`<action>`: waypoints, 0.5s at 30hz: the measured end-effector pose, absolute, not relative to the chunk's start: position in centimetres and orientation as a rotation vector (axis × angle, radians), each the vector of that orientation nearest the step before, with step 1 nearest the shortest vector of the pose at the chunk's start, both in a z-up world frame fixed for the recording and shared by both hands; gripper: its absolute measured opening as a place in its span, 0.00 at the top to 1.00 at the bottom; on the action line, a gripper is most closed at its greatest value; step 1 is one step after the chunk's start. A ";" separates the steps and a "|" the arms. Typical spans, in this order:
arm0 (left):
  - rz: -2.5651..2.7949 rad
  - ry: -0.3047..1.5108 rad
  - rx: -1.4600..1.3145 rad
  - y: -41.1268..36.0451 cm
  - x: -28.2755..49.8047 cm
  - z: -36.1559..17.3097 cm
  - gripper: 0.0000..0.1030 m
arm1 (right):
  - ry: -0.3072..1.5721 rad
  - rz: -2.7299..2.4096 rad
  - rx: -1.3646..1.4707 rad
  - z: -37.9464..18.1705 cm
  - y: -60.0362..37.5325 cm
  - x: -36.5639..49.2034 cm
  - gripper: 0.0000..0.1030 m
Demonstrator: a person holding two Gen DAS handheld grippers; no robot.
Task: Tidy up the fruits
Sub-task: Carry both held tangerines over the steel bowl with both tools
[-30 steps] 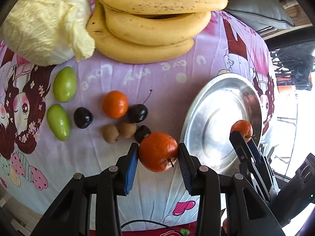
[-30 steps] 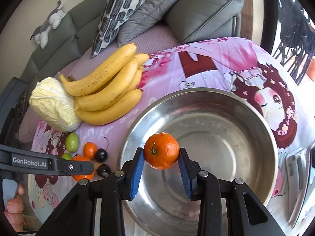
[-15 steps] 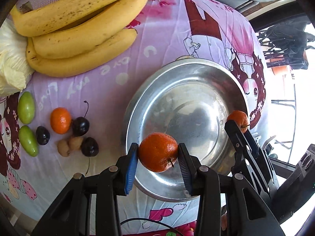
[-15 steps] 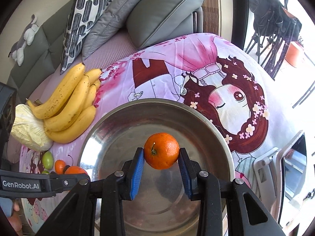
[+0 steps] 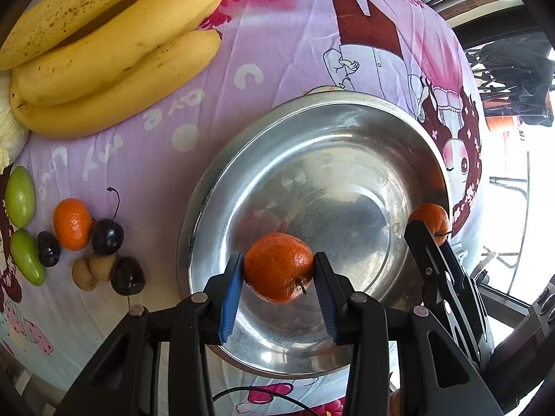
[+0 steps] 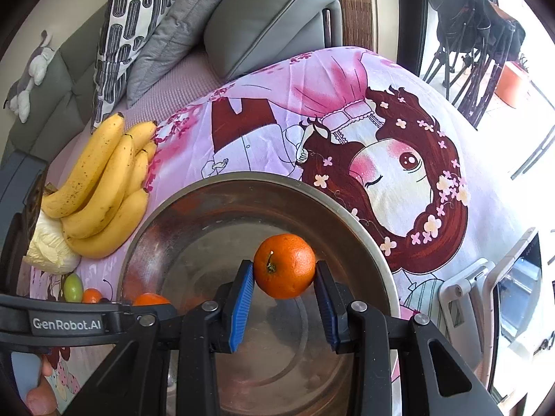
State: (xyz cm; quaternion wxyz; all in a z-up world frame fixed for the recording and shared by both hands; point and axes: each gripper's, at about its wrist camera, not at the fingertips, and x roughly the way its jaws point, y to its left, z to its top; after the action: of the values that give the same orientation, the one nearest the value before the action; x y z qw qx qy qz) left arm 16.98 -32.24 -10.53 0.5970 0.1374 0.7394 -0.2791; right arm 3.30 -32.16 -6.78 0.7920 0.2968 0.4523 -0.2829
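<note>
Covering the table (image 6: 461,111) is a pink and lilac cartoon-print cloth (image 5: 284,45), with a girl's face printed on it.

Room: grey sofa (image 6: 66,83) behind the table, carrying one patterned cushion (image 6: 128,31) and two grey cushions (image 6: 277,10). Stuffed toy (image 6: 31,76) on the sofa back. Folded dark chairs (image 6: 475,31) near the bright window side.

Surface: steel bowl (image 5: 277,145) sits on the cloth. Banana bunch (image 5: 114,48) lies beyond the bowl's left side, touching a pale cabbage (image 6: 48,246). Loose cluster left of the bowl: two green fruits (image 5: 20,196), a small tangerine (image 5: 72,223), three dark cherries (image 5: 107,235) and two brown longans (image 5: 93,270). They lie close together, several touching.

Left claw (image 5: 279,282): partly closed, blue pads (image 5: 230,294) pressed on both sides of an orange (image 5: 279,267). Orange is held above the near inner slope of the bowl; stem faces lower right.

Right claw (image 6: 282,293): same partial closure, pads (image 6: 241,301) gripping a second orange (image 6: 284,265), stem scar toward the camera. It hangs over the bowl's interior. From the left wrist view this second orange appears at the bowl's right rim.

Whether either orange touches the bowl's metal cannot be told from these views.
</note>
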 end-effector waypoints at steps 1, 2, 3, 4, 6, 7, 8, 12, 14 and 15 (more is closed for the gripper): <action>-0.647 1.718 0.318 -32.2 17.0 -10.6 0.59 | 0.974 -0.609 0.639 -6.8 -32.2 3.3 0.63; -0.645 1.719 0.318 -32.1 16.9 -10.7 0.59 | 0.976 -0.608 0.639 -6.8 -32.2 3.3 0.63; -0.645 1.721 0.317 -31.4 16.9 -10.5 0.59 | 0.978 -0.608 0.639 -6.9 -32.2 3.4 0.63; -0.646 1.723 0.316 -31.1 16.8 -10.5 0.59 | 0.980 -0.607 0.639 -6.9 -32.2 3.4 0.63; -0.647 1.733 0.308 -30.6 16.8 -10.8 0.59 | 0.982 -0.606 0.638 -6.9 -32.2 3.4 0.63; -0.648 1.736 0.301 -30.5 16.8 -10.9 0.59 | 0.983 -0.606 0.637 -6.9 -32.2 3.5 0.63; -0.645 1.735 0.301 -30.5 16.8 -10.9 0.59 | 0.984 -0.606 0.637 -6.9 -32.2 3.5 0.63; -0.643 1.728 0.302 -30.2 16.9 -10.8 0.58 | 0.990 -0.607 0.635 -7.0 -32.3 3.5 0.63; -0.648 1.723 0.303 -30.1 16.7 -10.5 0.57 | 0.990 -0.607 0.635 -7.0 -32.3 3.5 0.63; -0.650 1.721 0.304 -30.1 16.6 -10.5 0.57 | 0.991 -0.607 0.634 -7.0 -32.2 3.5 0.63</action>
State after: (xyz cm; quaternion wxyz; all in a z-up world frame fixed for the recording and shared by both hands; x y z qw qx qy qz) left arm 16.60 -30.07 -10.49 0.5960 0.1308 0.7411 -0.2801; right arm 3.54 -32.24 -7.00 0.7888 0.2942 0.4602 -0.2820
